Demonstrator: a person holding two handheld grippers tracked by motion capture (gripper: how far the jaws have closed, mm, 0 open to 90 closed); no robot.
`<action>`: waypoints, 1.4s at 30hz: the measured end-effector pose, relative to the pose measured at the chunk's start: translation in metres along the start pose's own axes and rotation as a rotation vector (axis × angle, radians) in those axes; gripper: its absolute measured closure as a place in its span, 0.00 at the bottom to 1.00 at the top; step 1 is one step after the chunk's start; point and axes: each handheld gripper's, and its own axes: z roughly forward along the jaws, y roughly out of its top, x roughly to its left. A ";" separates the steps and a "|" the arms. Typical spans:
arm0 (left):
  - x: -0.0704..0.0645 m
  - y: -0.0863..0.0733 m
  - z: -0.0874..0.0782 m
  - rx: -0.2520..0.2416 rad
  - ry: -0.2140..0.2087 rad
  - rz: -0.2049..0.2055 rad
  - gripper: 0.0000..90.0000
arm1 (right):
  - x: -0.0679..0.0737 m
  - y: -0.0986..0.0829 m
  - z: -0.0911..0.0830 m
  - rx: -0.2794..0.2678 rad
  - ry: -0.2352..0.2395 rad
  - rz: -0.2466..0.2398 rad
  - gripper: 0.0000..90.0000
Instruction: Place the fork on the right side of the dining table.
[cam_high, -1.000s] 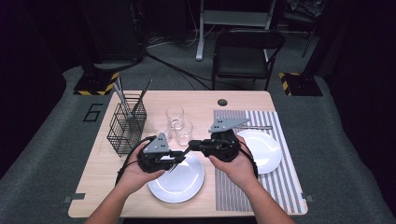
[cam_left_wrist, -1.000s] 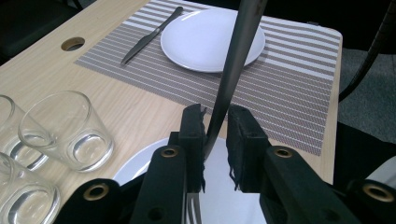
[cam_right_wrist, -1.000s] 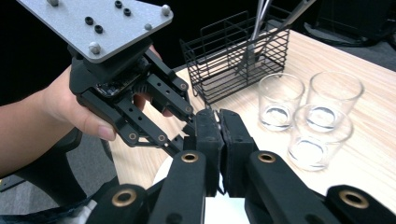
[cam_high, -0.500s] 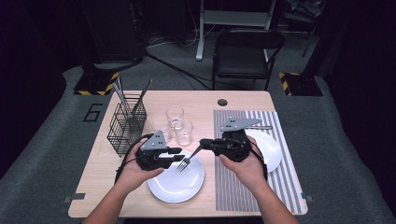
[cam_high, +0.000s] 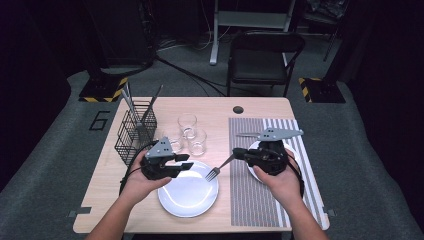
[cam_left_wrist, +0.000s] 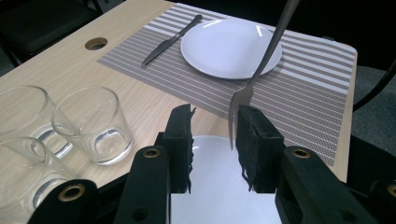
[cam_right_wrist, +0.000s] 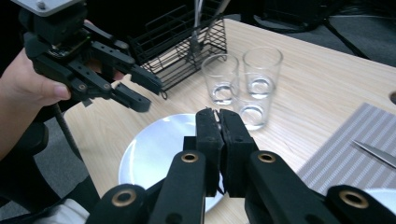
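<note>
Metal fork (cam_high: 218, 168) | handle hidden in right gripper (cam_high: 239, 154) jaws | tines clear

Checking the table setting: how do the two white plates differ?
The near plate lies on bare wood; the far plate lies on the striped placemat. The near plate looks larger. A knife lies beside the far plate, none beside the near one. Both are round and empty.

— What colours do you see on the pale, light-brown wooden table (cam_high: 150, 210)?

— A grey-and-white striped woven placemat (cam_high: 252, 200), darker fine stripes on its left part, broad white bands toward the table's right edge. Two plain white round plates (cam_high: 187, 197), a black wire basket (cam_high: 131, 135), three clear colourless glasses (cam_high: 187, 125).

— And the tools?

— Matte black grippers (cam_high: 182, 167) with brass-coloured rivets; a silver metal fork (cam_high: 220, 167) and a silver knife (cam_left_wrist: 170, 39).
</note>
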 end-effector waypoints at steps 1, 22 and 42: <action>0.001 0.000 0.000 0.001 0.001 -0.002 0.73 | -0.002 -0.002 -0.003 -0.003 -0.006 0.005 0.97; 0.009 -0.002 -0.005 -0.017 0.058 -0.036 0.59 | -0.019 -0.034 -0.041 -0.003 -0.118 0.093 0.97; 0.011 -0.004 -0.004 -0.013 0.080 -0.041 0.57 | -0.033 -0.072 -0.048 0.013 -0.175 0.188 0.97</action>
